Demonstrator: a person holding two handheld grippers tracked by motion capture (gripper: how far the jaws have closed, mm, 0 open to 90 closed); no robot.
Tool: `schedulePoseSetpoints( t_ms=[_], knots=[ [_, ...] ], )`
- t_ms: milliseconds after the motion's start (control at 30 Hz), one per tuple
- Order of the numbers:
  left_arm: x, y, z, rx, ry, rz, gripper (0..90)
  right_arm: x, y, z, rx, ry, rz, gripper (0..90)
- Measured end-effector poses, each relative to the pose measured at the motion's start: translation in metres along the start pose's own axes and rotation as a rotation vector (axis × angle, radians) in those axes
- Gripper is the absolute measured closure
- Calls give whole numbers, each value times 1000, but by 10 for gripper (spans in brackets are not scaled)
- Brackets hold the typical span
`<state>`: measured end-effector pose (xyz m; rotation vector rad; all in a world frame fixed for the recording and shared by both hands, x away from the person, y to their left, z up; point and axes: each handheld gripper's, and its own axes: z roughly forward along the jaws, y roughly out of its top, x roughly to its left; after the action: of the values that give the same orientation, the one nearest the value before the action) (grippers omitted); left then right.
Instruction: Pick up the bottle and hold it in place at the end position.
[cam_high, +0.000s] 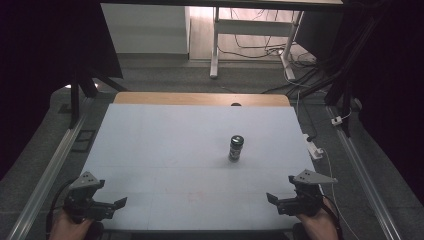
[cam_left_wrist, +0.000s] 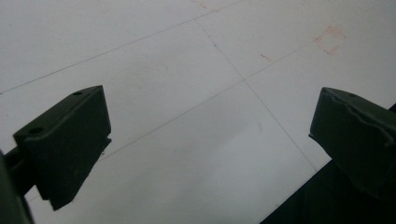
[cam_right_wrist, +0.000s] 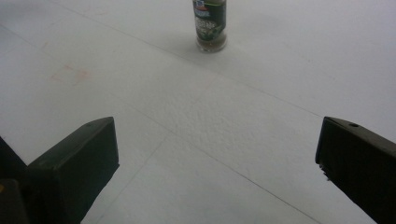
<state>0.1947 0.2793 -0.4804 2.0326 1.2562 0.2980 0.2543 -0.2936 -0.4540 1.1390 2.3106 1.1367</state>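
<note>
A small spice jar (cam_high: 236, 148) with a dark cap and a green label stands upright on the white table (cam_high: 165, 145), right of centre. In the right gripper view the jar (cam_right_wrist: 209, 23) is far ahead, at the top edge. My left gripper (cam_high: 119, 203) rests at the front left corner, jaws pointing right, held by a hand. Its jaws stand wide apart over bare table, so the left gripper (cam_left_wrist: 210, 144) is open and empty. My right gripper (cam_high: 272, 199) sits at the front right, jaws pointing left. The right gripper (cam_right_wrist: 217, 163) is also open and holds nothing.
A wooden strip (cam_high: 200, 98) runs along the table's far edge. A white power strip (cam_high: 314, 149) and cable hang at the right edge. Metal rails (cam_high: 47, 170) flank the table. A white desk frame (cam_high: 215, 50) and floor cables lie beyond. A faint red mark (cam_right_wrist: 70, 74) is on the tabletop.
</note>
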Motion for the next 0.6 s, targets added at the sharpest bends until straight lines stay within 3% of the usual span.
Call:
schedulePoseSetpoints(
  t_ms=[133, 600],
  knots=[
    [0, 0, 0, -4, 1, -1, 0, 1, 2, 3, -1, 24, -12, 0],
    [1, -1, -1, -9, 1, -17, 0, 0, 17, 17, -13, 32, -25, 0]
  ],
)
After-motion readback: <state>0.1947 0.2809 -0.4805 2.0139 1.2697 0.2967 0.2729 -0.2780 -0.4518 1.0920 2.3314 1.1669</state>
